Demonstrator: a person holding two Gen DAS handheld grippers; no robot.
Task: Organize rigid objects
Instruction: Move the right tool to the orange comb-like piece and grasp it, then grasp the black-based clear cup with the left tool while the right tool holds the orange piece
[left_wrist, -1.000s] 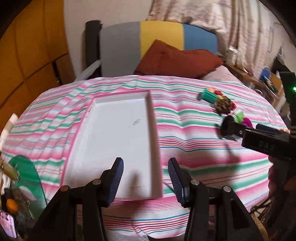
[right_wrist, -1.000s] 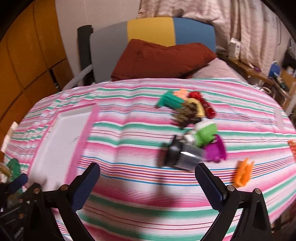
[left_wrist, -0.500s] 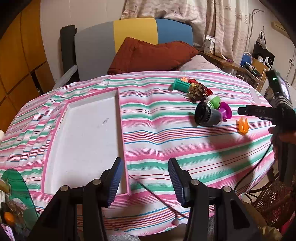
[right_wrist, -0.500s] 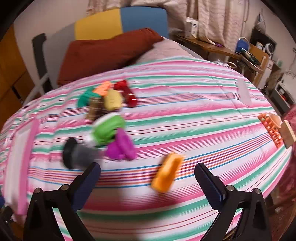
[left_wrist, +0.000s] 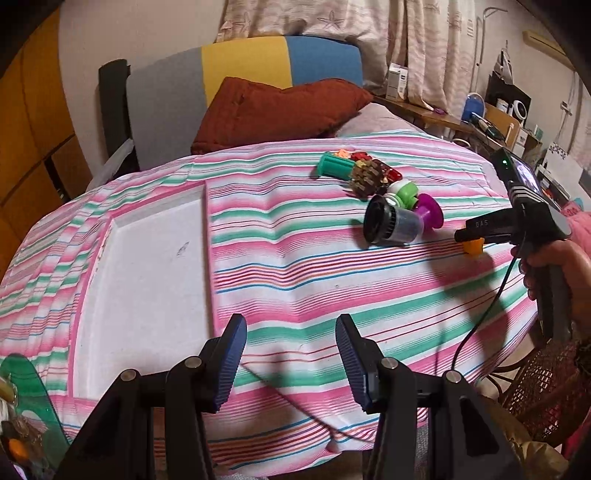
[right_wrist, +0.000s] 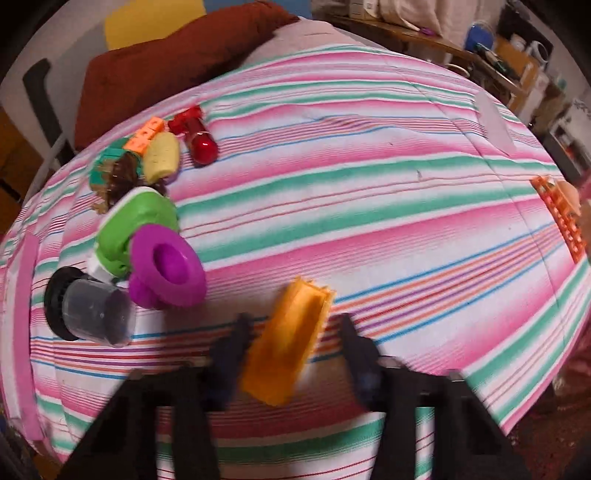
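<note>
A pile of small plastic toys lies on the striped bedspread: a black and clear cup, a purple piece, a green piece, a yellow piece, a red piece. An orange ridged piece lies apart from them. My right gripper is open with the orange piece between its blurred fingers, not closed on it. My left gripper is open and empty over the bed's near edge, beside a white tray.
A rust-red pillow and a grey, yellow and blue headboard are at the far end. An orange basket sits at the right edge of the bed. A cluttered shelf and a wicker chair stand to the right.
The right gripper has swung right and down from the toy pile to the orange piece, which now sits between its fingers. The left gripper has turned right, away from the tray.
</note>
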